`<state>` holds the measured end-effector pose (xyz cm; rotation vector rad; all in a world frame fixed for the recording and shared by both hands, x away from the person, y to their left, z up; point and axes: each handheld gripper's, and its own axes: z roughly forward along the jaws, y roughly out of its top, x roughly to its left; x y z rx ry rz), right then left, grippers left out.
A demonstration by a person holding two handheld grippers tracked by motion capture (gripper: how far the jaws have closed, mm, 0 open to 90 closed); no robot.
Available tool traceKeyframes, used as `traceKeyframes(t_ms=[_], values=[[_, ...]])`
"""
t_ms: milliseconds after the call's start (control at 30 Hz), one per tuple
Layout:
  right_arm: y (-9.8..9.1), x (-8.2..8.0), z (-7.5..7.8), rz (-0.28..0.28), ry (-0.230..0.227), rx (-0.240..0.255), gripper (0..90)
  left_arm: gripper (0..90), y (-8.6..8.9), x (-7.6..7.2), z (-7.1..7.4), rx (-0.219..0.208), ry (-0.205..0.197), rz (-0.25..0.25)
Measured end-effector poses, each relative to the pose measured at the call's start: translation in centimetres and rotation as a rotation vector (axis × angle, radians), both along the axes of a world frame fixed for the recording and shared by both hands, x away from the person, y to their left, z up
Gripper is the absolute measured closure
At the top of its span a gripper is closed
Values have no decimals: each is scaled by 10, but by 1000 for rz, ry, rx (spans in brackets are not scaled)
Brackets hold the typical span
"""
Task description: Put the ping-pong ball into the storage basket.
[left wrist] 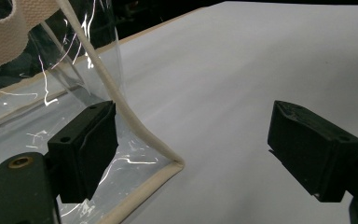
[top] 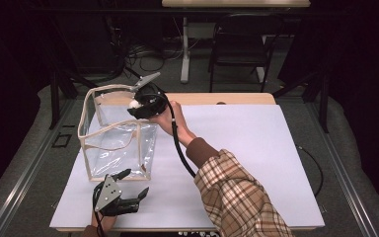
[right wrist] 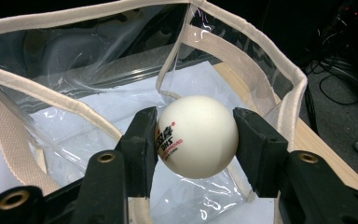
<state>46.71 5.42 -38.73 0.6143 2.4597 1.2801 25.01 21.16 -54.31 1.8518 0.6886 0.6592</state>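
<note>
My left gripper (top: 131,193) rests on the white surface (top: 256,148) at the near corner of the clear plastic bag with cream fabric trim (top: 116,143), its jaws wide apart: one lies against the clear wall, the other well off it, so nothing is pinched. To the right, my right gripper (top: 134,105) has its jaws clamped on the white table-tennis ball with red print (right wrist: 196,136), held above the bag's open mouth. The opening lies straight below and ahead of the ball, so I judge the drop only needs the jaws to part.
</note>
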Motion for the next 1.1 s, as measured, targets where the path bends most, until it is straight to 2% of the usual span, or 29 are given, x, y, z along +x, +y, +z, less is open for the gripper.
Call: traceKeyframes(t_ms=[1100], values=[[17, 3, -10, 6, 25, -51, 511, 158, 0, 0, 0, 0, -5, -1]])
